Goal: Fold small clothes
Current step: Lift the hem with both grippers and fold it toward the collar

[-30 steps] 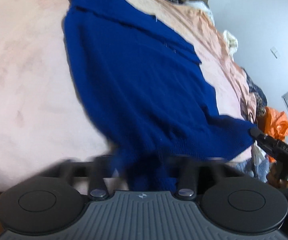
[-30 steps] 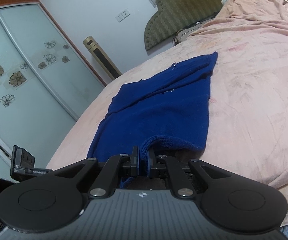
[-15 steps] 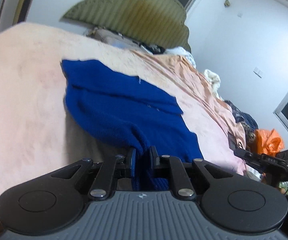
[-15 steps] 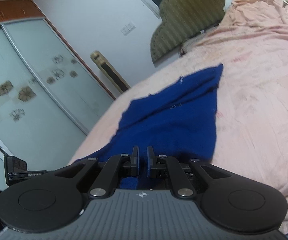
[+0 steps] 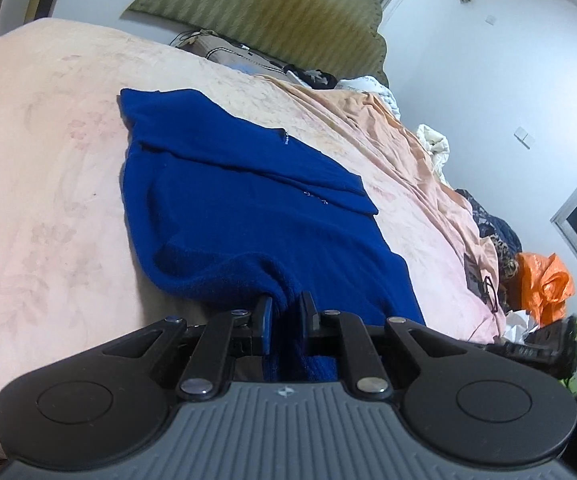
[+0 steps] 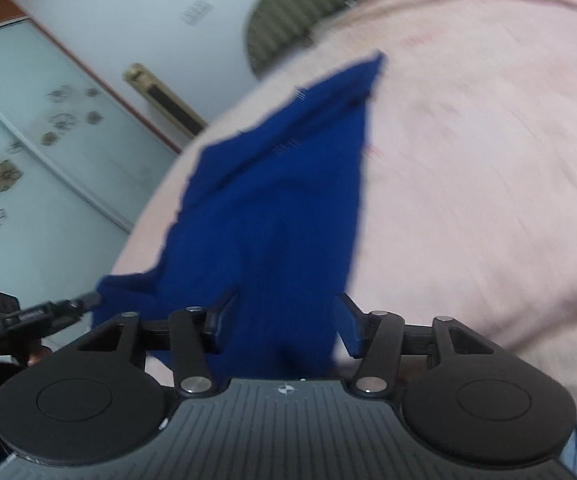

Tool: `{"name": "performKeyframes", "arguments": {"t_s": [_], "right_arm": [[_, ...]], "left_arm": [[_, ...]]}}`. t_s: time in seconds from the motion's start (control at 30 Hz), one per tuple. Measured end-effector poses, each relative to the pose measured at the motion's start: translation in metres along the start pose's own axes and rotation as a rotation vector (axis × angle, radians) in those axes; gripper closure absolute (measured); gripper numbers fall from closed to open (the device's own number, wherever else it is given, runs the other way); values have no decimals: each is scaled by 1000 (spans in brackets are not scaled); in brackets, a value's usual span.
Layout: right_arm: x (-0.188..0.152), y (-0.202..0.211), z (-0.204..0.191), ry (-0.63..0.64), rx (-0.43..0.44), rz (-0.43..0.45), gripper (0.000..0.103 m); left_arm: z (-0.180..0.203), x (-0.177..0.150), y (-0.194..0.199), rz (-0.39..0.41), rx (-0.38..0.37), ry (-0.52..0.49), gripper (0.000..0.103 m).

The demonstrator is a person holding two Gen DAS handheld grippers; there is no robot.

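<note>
Garment under handling: one blue knitted top (image 5: 248, 216) lying on the pink bedspread (image 5: 40, 184) of a bed, its far edge folded over and reaching toward the green padded headboard (image 5: 272, 12).

Left hand-held gripper (image 5: 286, 312) — jaws nearly together, clamped on a bunched near corner of the blue knitted top. The cloth rises from the bedspread into the jaws and hangs down between them toward the gripper body. The rest of the top spreads ahead of this gripper, away and to its left.

Right hand-held gripper (image 6: 284, 316) — its jaws have just been opening and now stand well apart. The near edge of the top lies between them, but the pads do not press on it; the right fingertip (image 6: 350, 322) stands at the cloth's right border, and the left one is at its left side. The picture is blurred, so finer contact cannot be told.

In the right wrist view the left gripper shows at the lower left, its tip at the top's near left corner. In the left wrist view the right gripper shows at the far right edge, beside an orange bag (image 5: 544, 280) and piled clothes beyond the bed.
</note>
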State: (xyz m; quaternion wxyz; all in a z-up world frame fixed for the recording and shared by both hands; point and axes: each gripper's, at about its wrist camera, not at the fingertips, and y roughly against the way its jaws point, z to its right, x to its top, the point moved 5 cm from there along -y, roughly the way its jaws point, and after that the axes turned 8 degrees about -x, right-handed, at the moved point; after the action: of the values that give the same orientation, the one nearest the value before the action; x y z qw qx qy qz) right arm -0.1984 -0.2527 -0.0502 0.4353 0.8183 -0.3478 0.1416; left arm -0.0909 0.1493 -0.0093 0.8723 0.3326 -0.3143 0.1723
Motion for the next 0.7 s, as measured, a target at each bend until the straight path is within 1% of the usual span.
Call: {"name": "performKeyframes", "arguments": {"t_s": [0.1, 0.13, 0.2, 0.23, 0.27, 0.3, 0.33, 0.4, 0.5, 0.57, 0.6, 0.63, 0.7], "right_arm": [[-10, -4, 11, -33, -6, -7, 50], [-10, -9, 9, -14, -19, -1, 50], [-10, -22, 0, 61, -57, 20, 48], [-8, -29, -6, 97, -60, 36, 58], [-7, -36, -11, 122, -67, 34, 82], [-5, -42, -15, 140, -82, 21, 98], [-3, -47, -18, 156, -93, 15, 95], [7, -51, -26, 200, -90, 33, 95], [39, -54, -33, 216, -97, 112, 96], [58, -61, -36, 241, -143, 172, 96], [67, -67, -35, 245, -170, 189, 95], [73, -74, -31, 235, -201, 189, 89], [77, -80, -19, 180, -241, 158, 85]], "left_arm": [[2, 1, -3, -2, -13, -6, 90], [2, 1, -4, -5, -15, -6, 90], [3, 2, -7, -8, -10, -3, 90], [4, 2, -6, -4, -5, -6, 90], [5, 3, -5, 5, 0, -14, 90], [6, 4, -2, 17, 4, -23, 90], [7, 5, -1, 29, 7, -29, 90], [5, 10, 0, 48, 9, -23, 90], [0, 17, -8, 64, 27, -18, 90], [-4, 18, -16, 61, 52, -24, 90], [-6, 18, -19, 58, 69, -30, 90], [-7, 17, -22, 52, 84, -34, 90], [-10, 15, -24, 45, 100, -30, 90]]}}
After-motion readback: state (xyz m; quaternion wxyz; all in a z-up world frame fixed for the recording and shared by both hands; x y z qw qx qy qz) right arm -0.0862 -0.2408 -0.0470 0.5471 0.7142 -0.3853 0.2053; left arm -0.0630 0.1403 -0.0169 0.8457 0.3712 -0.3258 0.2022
